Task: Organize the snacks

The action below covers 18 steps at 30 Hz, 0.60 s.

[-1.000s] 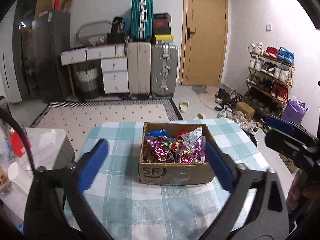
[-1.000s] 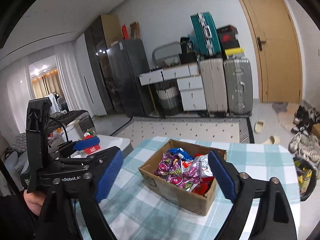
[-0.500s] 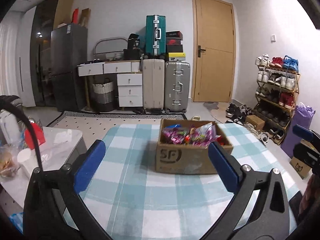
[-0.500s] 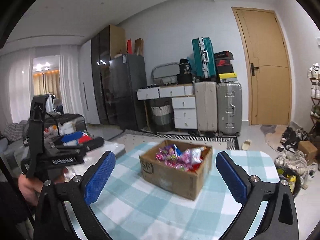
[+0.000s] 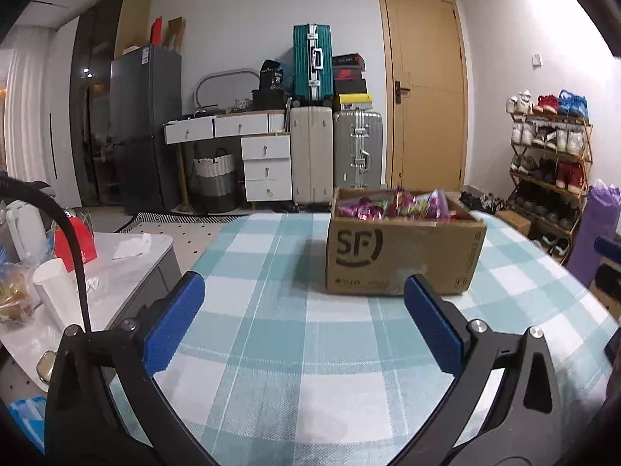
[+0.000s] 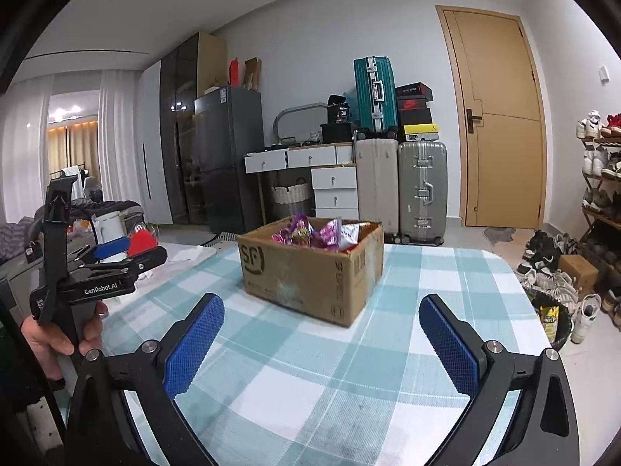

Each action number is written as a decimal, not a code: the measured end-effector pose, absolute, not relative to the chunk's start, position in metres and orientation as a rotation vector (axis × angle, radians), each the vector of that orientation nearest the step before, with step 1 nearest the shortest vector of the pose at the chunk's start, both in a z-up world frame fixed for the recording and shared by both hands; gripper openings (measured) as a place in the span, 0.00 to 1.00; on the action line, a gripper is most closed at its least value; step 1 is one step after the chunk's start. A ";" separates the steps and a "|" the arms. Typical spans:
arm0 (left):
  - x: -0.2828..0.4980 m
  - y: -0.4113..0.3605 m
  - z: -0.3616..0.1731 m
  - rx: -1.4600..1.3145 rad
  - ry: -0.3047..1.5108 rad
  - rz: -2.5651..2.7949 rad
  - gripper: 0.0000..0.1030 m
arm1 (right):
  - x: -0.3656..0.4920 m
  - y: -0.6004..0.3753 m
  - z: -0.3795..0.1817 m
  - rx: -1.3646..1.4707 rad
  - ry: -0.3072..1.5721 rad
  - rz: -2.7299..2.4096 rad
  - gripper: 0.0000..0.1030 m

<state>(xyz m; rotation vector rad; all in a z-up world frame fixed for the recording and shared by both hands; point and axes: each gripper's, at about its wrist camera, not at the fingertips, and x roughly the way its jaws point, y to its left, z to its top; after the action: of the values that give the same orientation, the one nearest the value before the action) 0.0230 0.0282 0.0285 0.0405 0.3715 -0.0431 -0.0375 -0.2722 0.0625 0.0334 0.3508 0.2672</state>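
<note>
**Snack box ahead of two open tongs**

A cardboard box (image 5: 403, 256) printed "SF" sits on a desk covered by a teal-and-white checked cloth (image 5: 271, 349). Colourful snack packets (image 5: 392, 204), mostly pink and purple, fill it to the rim. The left tongs (image 5: 302, 314) stand wide open and empty, short of the box, which lies ahead and slightly right. The right tongs (image 6: 322, 334) are also spread wide with nothing between them, the box (image 6: 310, 268) straight ahead and apart from them.
</note>
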 end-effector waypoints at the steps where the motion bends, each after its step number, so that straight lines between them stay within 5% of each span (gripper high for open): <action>1: 0.028 0.029 0.023 0.044 0.377 -0.036 0.99 | -0.037 -0.272 0.060 0.033 0.351 0.266 0.99; 18: 0.036 0.044 -0.001 -0.018 0.367 0.042 0.99 | -0.025 -0.290 0.037 0.125 0.365 0.205 1.00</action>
<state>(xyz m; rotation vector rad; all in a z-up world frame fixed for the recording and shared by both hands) 0.0361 0.0442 -0.0009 -0.0183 0.3672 0.0422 -0.0252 -0.2901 0.0371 0.1251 0.3655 0.2054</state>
